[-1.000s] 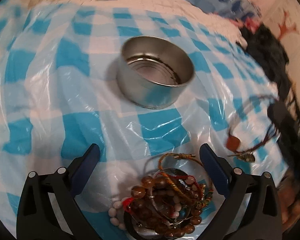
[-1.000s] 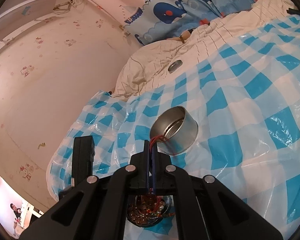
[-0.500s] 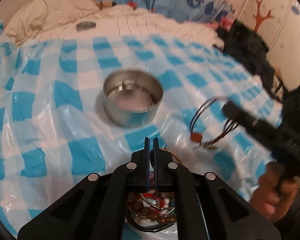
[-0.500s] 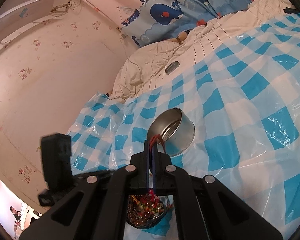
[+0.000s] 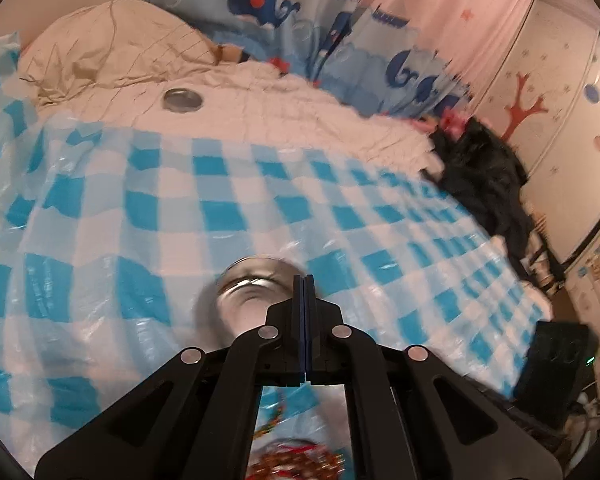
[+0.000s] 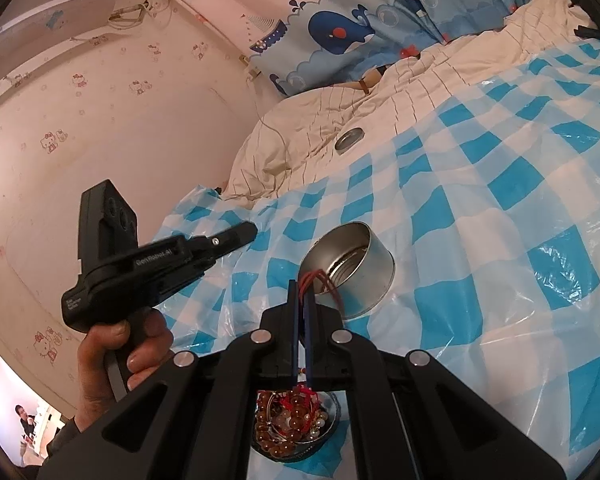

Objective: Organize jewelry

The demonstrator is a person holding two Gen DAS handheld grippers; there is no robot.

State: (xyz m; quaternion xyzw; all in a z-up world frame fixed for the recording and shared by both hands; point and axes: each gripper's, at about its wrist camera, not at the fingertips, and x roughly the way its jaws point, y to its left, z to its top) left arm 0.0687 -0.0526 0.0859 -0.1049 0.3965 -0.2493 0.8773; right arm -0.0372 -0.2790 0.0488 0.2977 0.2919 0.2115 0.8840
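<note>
The right gripper (image 6: pixel 303 298) pinches red cords (image 6: pixel 320 280) just before the tin (image 6: pixel 350 268) on the checked sheet (image 6: pixel 500 240); beads (image 6: pixel 294 420) fill a dish below. The left gripper (image 5: pixel 304 284) is clenched, seemingly empty

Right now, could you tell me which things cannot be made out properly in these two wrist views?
- Silver tin, left wrist view: motion-blurred, near side hidden by the shut left gripper.
- Dish of beaded jewelry, both views: mostly behind gripper frames; blurred and cut by the bottom edge in the left view.
- Red cord, right wrist view: the right gripper is shut on it; its lower end is hidden.
- Round metal lid: too small for detail.
</note>
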